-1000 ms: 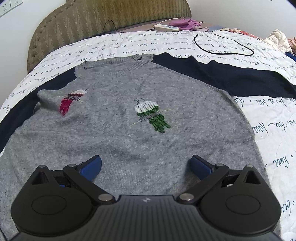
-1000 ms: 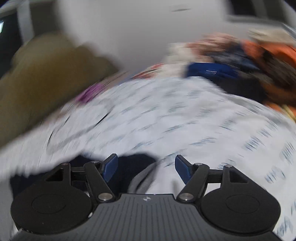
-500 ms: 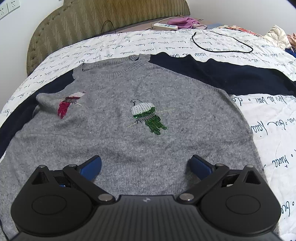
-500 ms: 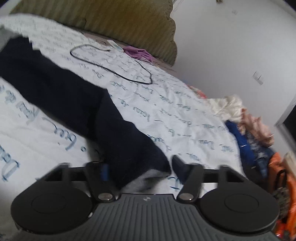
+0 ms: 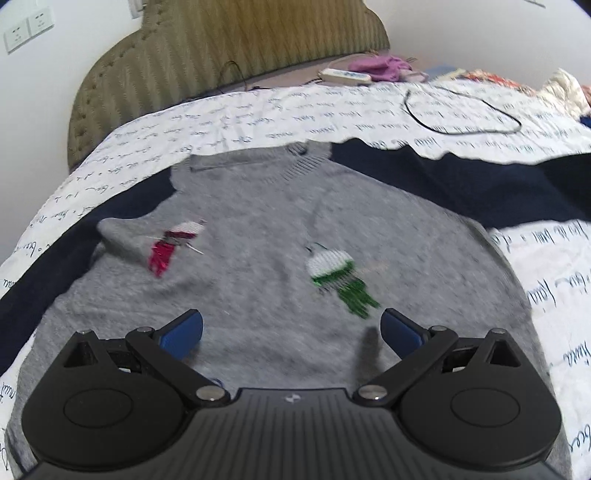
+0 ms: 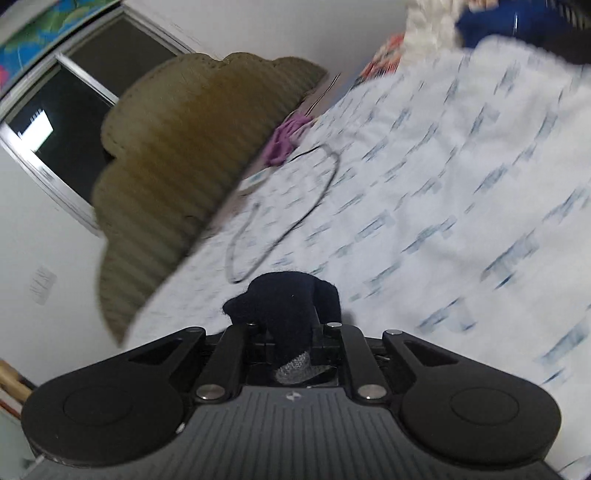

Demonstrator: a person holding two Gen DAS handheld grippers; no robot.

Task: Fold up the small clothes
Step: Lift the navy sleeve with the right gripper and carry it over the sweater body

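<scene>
A small grey knitted sweater (image 5: 258,236) with navy sleeves (image 5: 461,177) lies flat on the bed, neck towards the headboard. It carries a red bird patch (image 5: 166,247) and a green one (image 5: 340,277). My left gripper (image 5: 291,328) is open and empty, low over the sweater's hem. My right gripper (image 6: 291,321) is shut on the navy sleeve end (image 6: 288,302), its grey cuff (image 6: 295,365) showing between the arms, lifted above the bed.
The bed has a white sheet with blue script (image 5: 258,110) and an olive padded headboard (image 5: 221,55). A black cable loop (image 5: 461,114) lies on the sheet, also in the right wrist view (image 6: 288,218). A power strip (image 5: 343,75), purple cloth (image 5: 380,66) and piled clothes (image 6: 517,22) sit beyond.
My right gripper has shut on the navy sleeve end and lifted it, swinging towards the headboard. My left gripper has moved slightly and stays open over the hem.
</scene>
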